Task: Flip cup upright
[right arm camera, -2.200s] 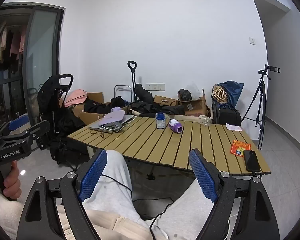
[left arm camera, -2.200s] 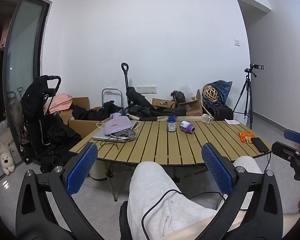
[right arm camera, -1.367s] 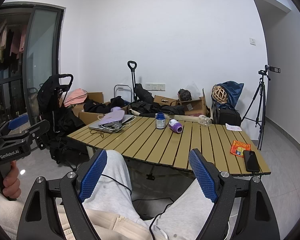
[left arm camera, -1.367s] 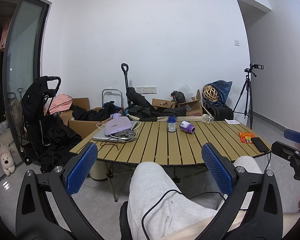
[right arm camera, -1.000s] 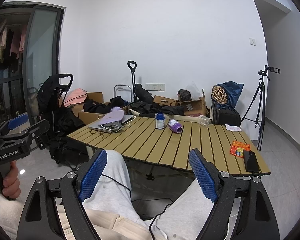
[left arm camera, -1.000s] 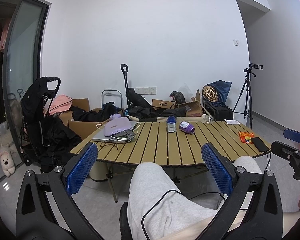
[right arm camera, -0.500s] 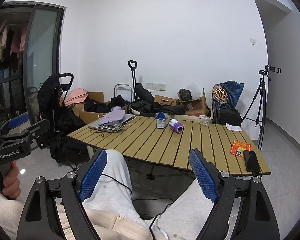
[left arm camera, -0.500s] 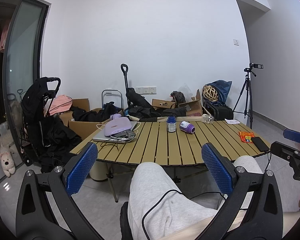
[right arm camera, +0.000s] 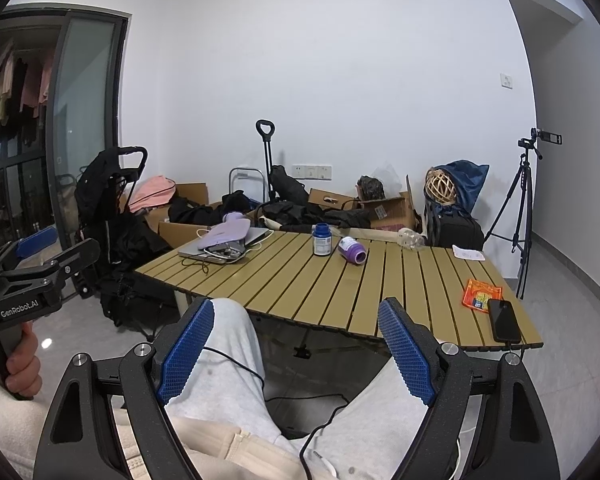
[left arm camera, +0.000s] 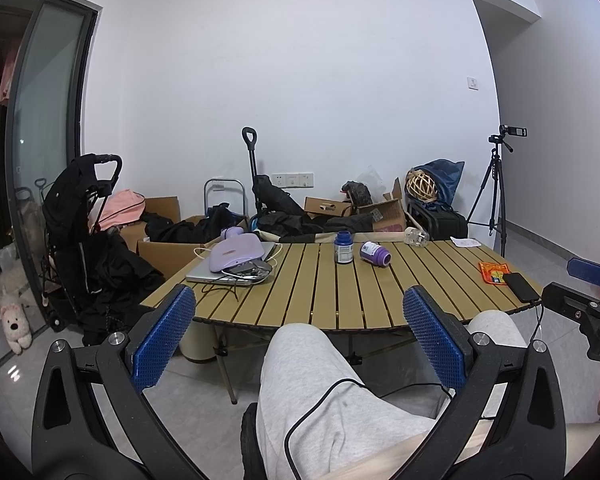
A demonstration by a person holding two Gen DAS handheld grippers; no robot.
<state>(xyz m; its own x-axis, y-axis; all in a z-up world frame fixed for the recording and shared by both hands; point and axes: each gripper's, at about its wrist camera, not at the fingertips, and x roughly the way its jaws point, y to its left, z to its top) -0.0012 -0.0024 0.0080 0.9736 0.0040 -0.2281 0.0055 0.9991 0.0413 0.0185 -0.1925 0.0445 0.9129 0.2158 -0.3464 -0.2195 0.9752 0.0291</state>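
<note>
A purple cup (left arm camera: 375,253) lies on its side on the slatted wooden table (left arm camera: 340,296), next to an upright blue-lidded jar (left arm camera: 343,247). It also shows in the right wrist view (right arm camera: 352,249), right of the jar (right arm camera: 322,239). My left gripper (left arm camera: 300,332) is open and empty, held over my lap well short of the table. My right gripper (right arm camera: 296,352) is open and empty too, also over my lap. Each gripper shows at the edge of the other's view.
A laptop with a purple pouch and cables (left arm camera: 236,262) sits at the table's left. A phone (right arm camera: 504,320) and an orange packet (right arm camera: 482,294) lie at its right edge. A clear bottle (left arm camera: 416,236) lies at the back. A stroller, boxes, bags and a tripod stand behind.
</note>
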